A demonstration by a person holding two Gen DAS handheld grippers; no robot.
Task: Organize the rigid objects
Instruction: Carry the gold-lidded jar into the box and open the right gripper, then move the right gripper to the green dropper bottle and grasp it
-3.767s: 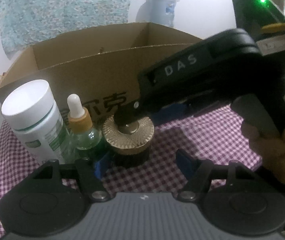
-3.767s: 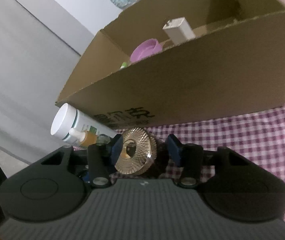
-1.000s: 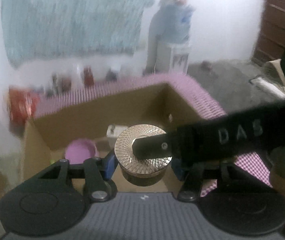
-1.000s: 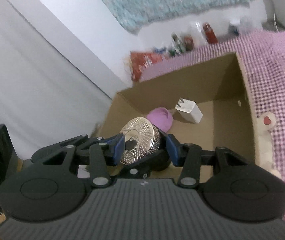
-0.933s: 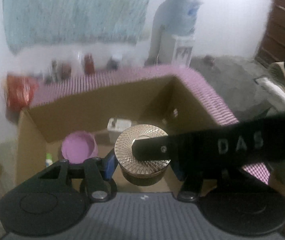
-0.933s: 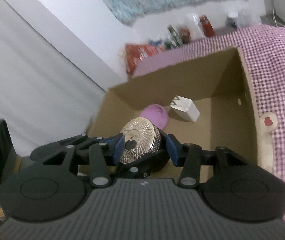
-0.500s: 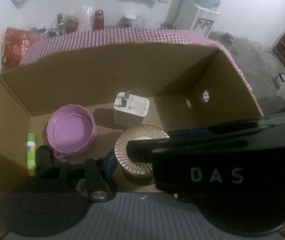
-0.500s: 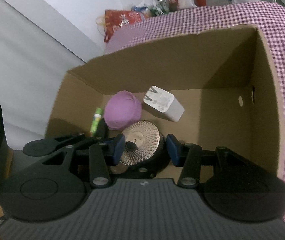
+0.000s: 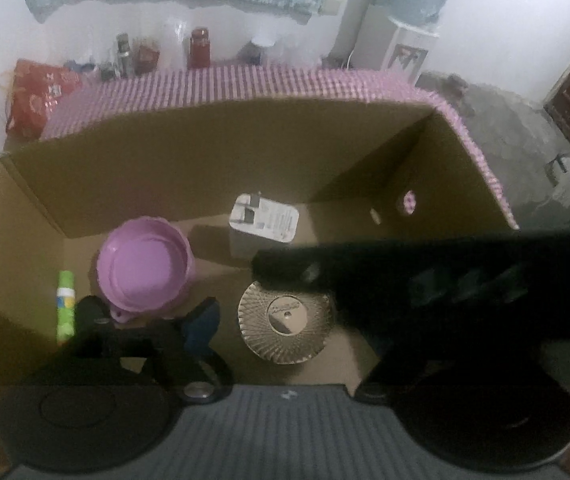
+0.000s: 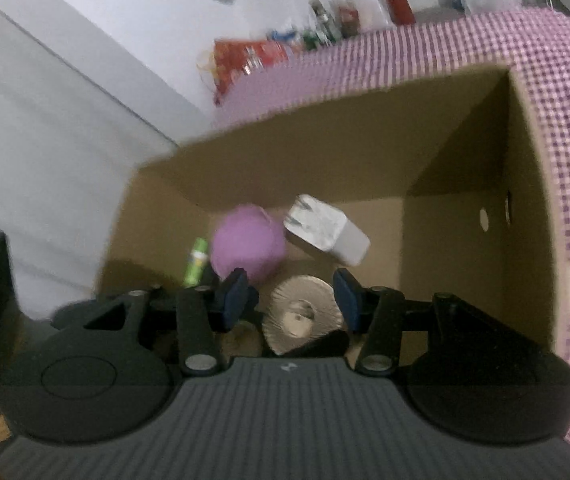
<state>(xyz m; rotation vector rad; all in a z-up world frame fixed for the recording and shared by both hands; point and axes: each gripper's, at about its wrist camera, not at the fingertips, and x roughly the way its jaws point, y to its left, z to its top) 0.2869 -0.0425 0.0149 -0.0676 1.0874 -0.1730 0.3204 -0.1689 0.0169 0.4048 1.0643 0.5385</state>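
A dark jar with a gold ribbed lid (image 9: 285, 322) stands on the floor of the cardboard box (image 9: 205, 160); the lid also shows in the right wrist view (image 10: 303, 314). My left gripper (image 9: 285, 320) is open above it, its left pad clear of the jar; its right finger is hidden behind the right gripper's black body. My right gripper (image 10: 291, 298) is open, its blue pads apart on either side of the lid and not touching it.
Inside the box lie a purple bowl (image 9: 145, 264), a white charger (image 9: 263, 226) and a green tube (image 9: 65, 306). The box (image 10: 533, 240) sits on a purple checked cloth (image 10: 565, 120). Bottles and a red bag stand along the far wall.
Both grippers carried the jar from the table into the box, set it on the box floor and opened. Both have since pulled back slightly from it.
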